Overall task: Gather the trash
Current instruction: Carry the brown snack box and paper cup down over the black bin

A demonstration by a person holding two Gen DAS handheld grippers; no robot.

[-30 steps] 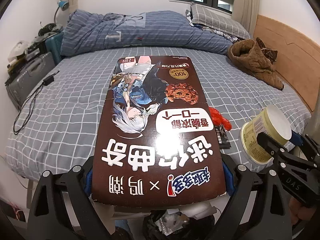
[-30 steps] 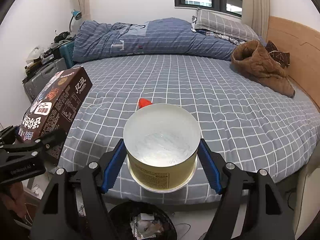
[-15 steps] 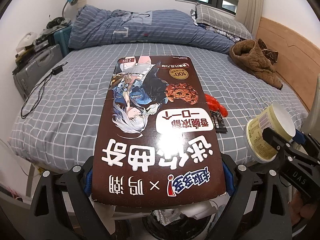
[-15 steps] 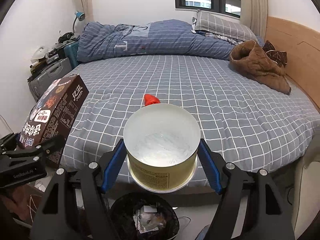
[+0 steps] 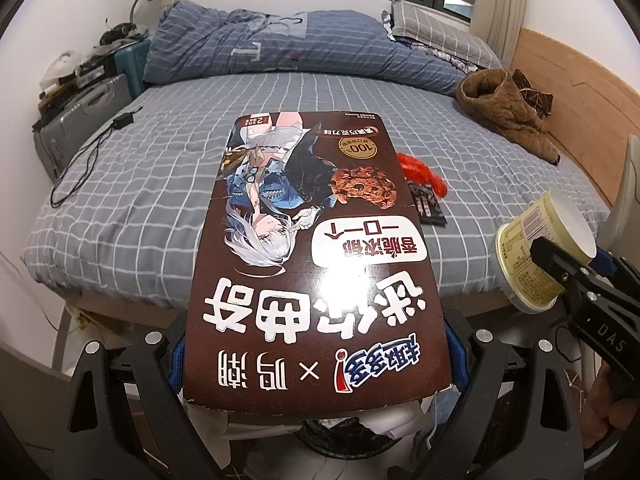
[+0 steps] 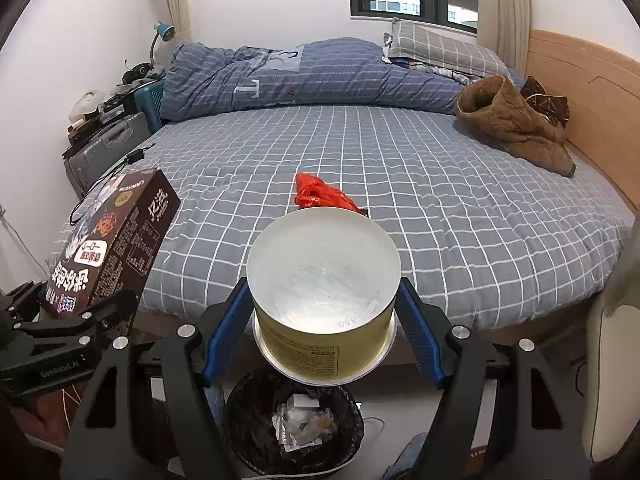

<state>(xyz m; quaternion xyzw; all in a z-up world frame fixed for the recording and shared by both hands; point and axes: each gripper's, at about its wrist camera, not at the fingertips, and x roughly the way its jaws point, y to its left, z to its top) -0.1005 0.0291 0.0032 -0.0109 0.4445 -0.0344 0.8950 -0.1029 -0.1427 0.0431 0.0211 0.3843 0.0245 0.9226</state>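
My left gripper (image 5: pixel 316 356) is shut on a large brown cookie box (image 5: pixel 312 248) printed with a cartoon figure; the box fills the middle of the left wrist view and also shows at the left of the right wrist view as the cookie box (image 6: pixel 116 240). My right gripper (image 6: pixel 324 316) is shut on an empty yellow cup (image 6: pixel 324 292) with a white inside, held above a black trash bin (image 6: pixel 296 424) with scraps in it. A red wrapper (image 6: pixel 320 196) and a small dark packet (image 5: pixel 429 210) lie on the bed.
The bed (image 6: pixel 440 208) has a grey checked sheet, a rolled blue duvet (image 6: pixel 304 76) at the back and a brown jacket (image 6: pixel 512 128) by the wooden headboard. A grey suitcase (image 6: pixel 104 152) and a black cable (image 5: pixel 80 168) lie at the left.
Both grippers have drawn back from the bed with their loads. The bed's front edge and the floor beneath have come into view, and the trash bin under the cup shows more fully.
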